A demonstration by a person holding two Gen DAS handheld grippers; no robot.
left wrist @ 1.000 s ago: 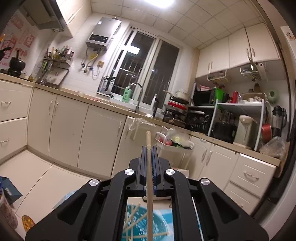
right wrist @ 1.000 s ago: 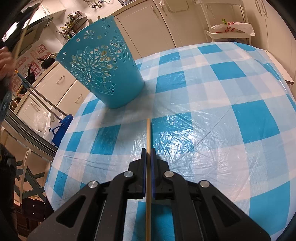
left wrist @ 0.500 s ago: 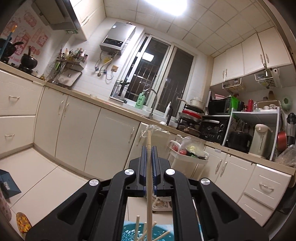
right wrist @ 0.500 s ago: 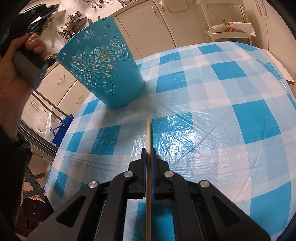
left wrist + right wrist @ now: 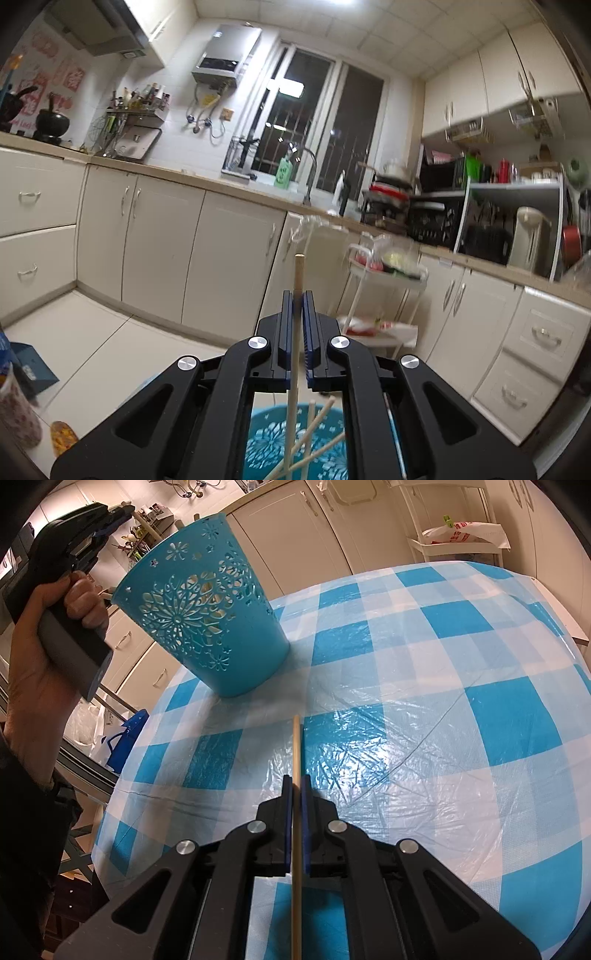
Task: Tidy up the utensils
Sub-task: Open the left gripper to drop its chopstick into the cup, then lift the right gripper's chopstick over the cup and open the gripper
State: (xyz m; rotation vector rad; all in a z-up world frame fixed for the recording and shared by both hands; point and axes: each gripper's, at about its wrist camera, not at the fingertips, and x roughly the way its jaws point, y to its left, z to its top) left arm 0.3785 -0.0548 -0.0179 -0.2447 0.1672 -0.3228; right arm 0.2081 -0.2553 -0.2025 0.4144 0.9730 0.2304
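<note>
While the left gripper (image 5: 296,317), jaws almost closed on an upright chopstick (image 5: 297,273), hangs over the basket (image 5: 325,443) at lower centre to drop it in, the right gripper (image 5: 295,794) pinches another stick (image 5: 296,746) above the table (image 5: 461,664), apparently waiting its turn.

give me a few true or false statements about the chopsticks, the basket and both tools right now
1. The left tool is shut on a chopstick. True.
2. The basket lies on its side. False: it stands upright on the checked tablecloth.
3. The right tool holds nothing. False: it is shut on a chopstick that points out over the tablecloth.
4. Other chopsticks already stand in the basket below the left tool. True.
5. The basket is red. False: it is blue with flower cutouts.
6. The left tool sits above the basket opening. True.
</note>
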